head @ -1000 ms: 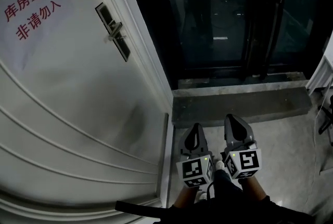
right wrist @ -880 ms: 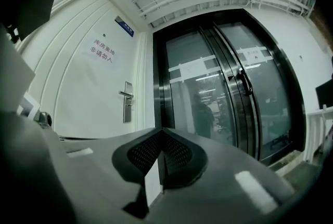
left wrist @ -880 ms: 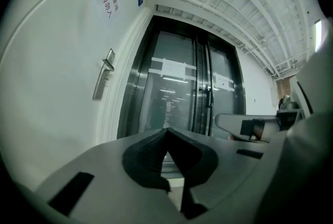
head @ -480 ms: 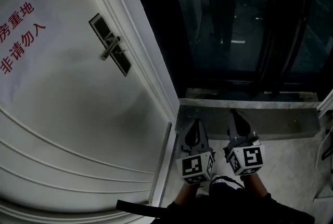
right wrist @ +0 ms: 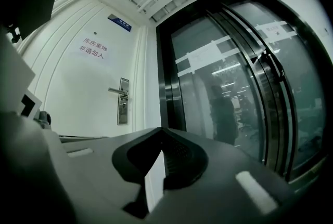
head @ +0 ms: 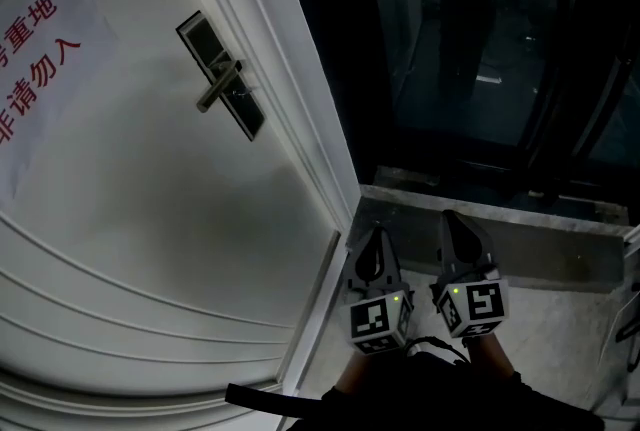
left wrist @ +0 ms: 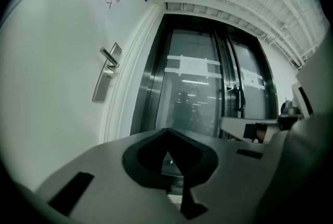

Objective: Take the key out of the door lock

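Observation:
On the white door [head: 150, 219], the dark lock plate [head: 222, 77] with its metal lever handle [head: 217, 86] sits upper left in the head view. Something small that may be the key [head: 241, 91] shows below the lever, too small to be sure of. The left gripper view shows the lock plate [left wrist: 106, 74] far off to the left, and the right gripper view shows the lock plate [right wrist: 123, 101] at centre left. My left gripper [head: 375, 233] and right gripper [head: 451, 219] hang side by side low in front of me. Both are shut and empty, far from the lock.
A paper sign [head: 35, 44] with red characters hangs on the door left of the lock. Dark glass doors [head: 500, 49] fill the right, with a person's reflection in them. A grey stone threshold [head: 520, 244] lies just past the gripper tips. The white door frame [head: 300, 119] separates door and glass.
The head view has swung, so the lock and threshold sit slightly differently in frame. Both grippers stay low, together and shut, slightly closer to the threshold.

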`<state>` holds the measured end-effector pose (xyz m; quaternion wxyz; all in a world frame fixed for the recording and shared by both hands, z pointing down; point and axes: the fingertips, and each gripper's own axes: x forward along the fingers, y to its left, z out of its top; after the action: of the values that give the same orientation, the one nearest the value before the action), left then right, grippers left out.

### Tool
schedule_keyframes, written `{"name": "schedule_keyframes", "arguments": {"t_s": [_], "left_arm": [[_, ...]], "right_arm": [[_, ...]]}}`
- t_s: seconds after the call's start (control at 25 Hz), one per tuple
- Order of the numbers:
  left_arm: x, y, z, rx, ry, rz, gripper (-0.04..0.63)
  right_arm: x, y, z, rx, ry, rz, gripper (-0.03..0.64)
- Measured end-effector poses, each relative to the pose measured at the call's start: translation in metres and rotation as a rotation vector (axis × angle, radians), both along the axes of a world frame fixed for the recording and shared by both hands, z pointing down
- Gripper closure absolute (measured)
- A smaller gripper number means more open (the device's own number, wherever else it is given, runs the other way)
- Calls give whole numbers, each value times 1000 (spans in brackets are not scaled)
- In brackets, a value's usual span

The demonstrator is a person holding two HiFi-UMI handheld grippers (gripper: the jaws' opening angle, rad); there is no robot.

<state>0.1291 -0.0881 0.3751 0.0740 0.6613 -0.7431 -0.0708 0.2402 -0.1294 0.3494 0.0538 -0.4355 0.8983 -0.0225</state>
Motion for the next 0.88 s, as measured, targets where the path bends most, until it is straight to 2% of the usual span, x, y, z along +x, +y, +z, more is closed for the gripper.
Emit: {"name": "schedule_keyframes", "arguments": {"t_s": [0.16,0.4,0.48,0.6,0.72,0.88], "left_arm": [[-24,-8,8,-7,-6,-46,595],[-72,-41,3,39,15,-107,595],[-87,-58,-2,69,10,-104,595],[-113,-81,-13,51,7,-128,595],[-145,-104,-22,81,-14,-140,595],[-194,-125,-25,102,-6,-201,595]], "right_arm": [[-22,-13,3,-6,-24,-46,615],[-70,-42,-7,36,-57,-134,615],[-91,-59,-7,41,-36,-153,615],[-124,-85,-16,71,-28,-181,615],[-164,-107,-28,108,-32,-240,615],[-218,-131,-34,125,-23,-315,615]]}}
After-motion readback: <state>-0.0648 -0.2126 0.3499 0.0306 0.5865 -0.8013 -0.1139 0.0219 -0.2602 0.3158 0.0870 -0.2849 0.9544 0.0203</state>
